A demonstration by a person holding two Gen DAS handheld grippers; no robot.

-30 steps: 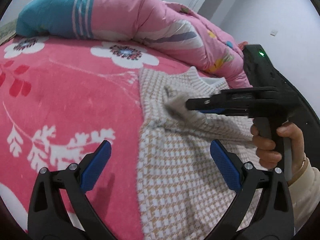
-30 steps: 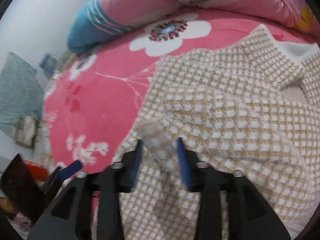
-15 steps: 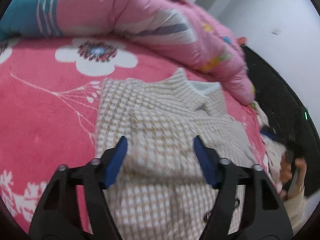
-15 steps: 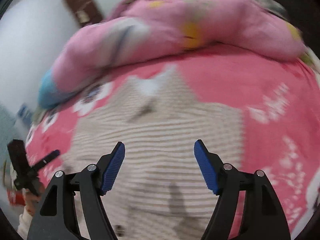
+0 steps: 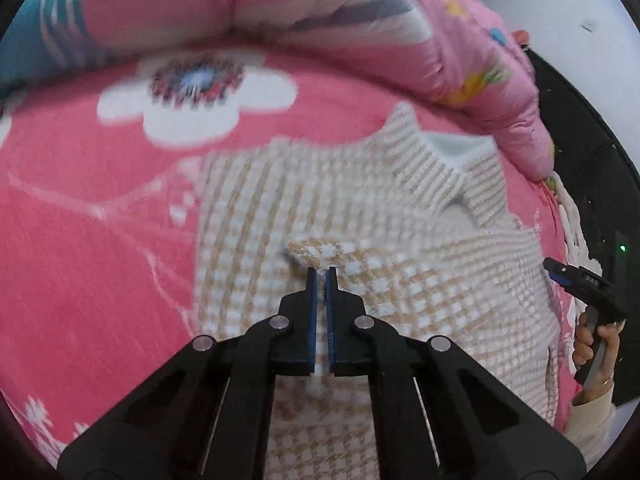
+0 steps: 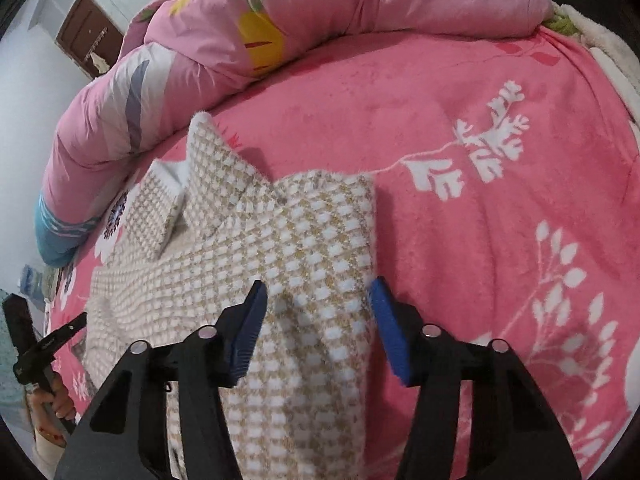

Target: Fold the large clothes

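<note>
From the left wrist view, the left gripper (image 5: 321,276) has its two fingers pressed together, pinching a fold of the checked jacket (image 5: 400,272) at the tips. A sliver of white fabric shows between the blue pads, so the grip looks real rather than empty. The jacket lies flat on the pink blanket (image 5: 80,240), collar toward twelve o'clock, its body filling the middle and lower frame. The rolled pink quilt (image 5: 320,16) runs along the top from ten to two o'clock, close behind the collar. At three to four o'clock a hand (image 5: 592,336) holds the right gripper (image 5: 560,274) over the jacket's far edge.

From the right wrist view, the right gripper (image 6: 316,312) has been closing. Its fingers are partly spread, straddling a raised ridge of the jacket (image 6: 280,248) without pressing it yet. The folded-over edge runs toward twelve o'clock, the collar sits at ten o'clock, and bare blanket (image 6: 500,120) fills the right half. The left gripper (image 6: 60,336) shows small at eight o'clock. A door (image 6: 88,36) stands behind the quilt (image 6: 320,20) at eleven o'clock.

The step in hand seems to be gripping both sides for a fold — one side taken, the other about to be. The next move calls for the right fingers to close on the ridge, then both hands to lift together and carry the cloth over. The quilt crowds the collar end — a far swing could catch it.
</note>
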